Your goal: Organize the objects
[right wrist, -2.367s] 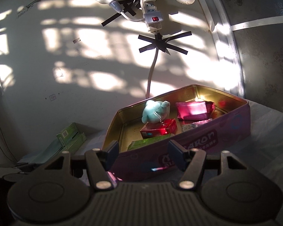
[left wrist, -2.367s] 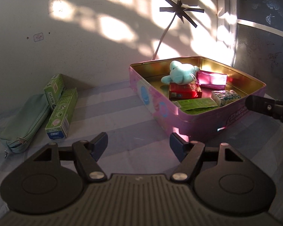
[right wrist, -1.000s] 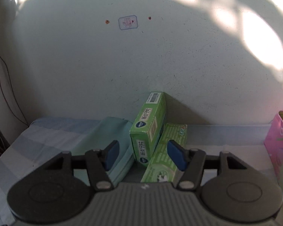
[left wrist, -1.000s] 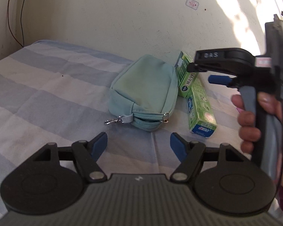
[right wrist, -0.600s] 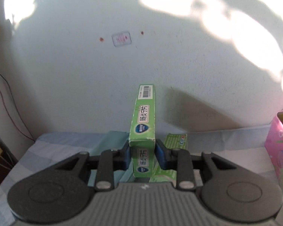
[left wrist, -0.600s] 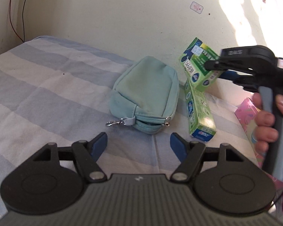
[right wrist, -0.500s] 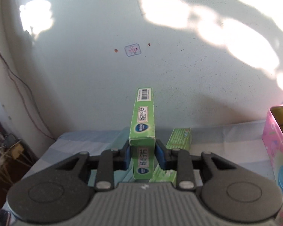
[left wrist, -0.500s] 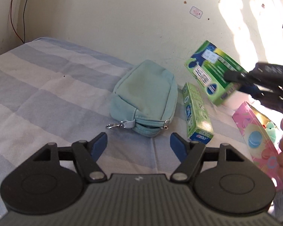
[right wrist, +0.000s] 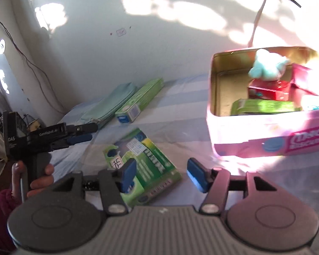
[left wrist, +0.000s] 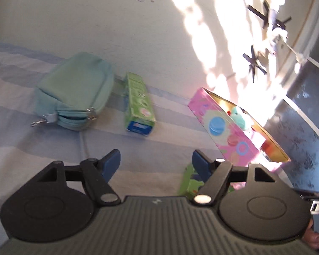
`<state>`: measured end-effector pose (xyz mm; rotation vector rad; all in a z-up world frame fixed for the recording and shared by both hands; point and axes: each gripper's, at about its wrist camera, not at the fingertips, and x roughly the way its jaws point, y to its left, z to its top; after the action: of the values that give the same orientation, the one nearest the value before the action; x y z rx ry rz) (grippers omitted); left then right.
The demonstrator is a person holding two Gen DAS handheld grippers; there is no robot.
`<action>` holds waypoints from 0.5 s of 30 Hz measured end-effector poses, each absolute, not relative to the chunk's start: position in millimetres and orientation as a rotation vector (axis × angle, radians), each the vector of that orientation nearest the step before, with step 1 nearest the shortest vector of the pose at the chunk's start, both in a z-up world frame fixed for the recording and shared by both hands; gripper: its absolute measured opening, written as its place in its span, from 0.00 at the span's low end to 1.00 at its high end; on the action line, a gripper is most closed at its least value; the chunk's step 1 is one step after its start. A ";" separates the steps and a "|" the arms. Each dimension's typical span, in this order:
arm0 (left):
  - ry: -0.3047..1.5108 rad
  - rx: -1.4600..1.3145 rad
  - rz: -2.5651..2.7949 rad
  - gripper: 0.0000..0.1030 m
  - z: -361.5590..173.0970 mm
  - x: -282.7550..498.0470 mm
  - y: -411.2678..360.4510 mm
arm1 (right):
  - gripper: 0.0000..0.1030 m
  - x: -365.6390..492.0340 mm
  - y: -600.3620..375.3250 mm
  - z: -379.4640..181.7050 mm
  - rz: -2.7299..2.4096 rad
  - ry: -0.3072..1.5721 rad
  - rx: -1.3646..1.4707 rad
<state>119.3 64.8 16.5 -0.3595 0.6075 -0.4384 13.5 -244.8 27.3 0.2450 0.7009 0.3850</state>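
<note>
The left tool is seen spread wide with nothing between its pads, low in its own view. At lower centre of the right view, the green box lies flat on the striped bed, just left of the pink tin. It is judged light, stiff cardboard, best taken across its narrow sides. The right tool is parted above it; half a second earlier the box was clamped upright in it.
</note>
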 end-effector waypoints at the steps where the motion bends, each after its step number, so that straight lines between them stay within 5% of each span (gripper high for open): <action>1: 0.612 -0.341 -0.462 0.74 16.5 118.3 58.6 | 0.55 7.6 -248.3 25.3 0.387 0.695 0.252; 11: 0.705 -0.197 -0.571 0.71 2.9 111.3 13.8 | 0.55 0.4 -187.9 -3.8 0.457 0.722 0.003; 15: 0.680 -0.146 -0.555 0.69 5.1 101.9 -1.3 | 0.46 8.2 -172.1 -14.5 0.395 0.691 -0.067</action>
<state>101.9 -1.3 5.1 -0.1456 0.6804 -0.5549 8.2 -172.1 -14.5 -0.0668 0.6908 0.3945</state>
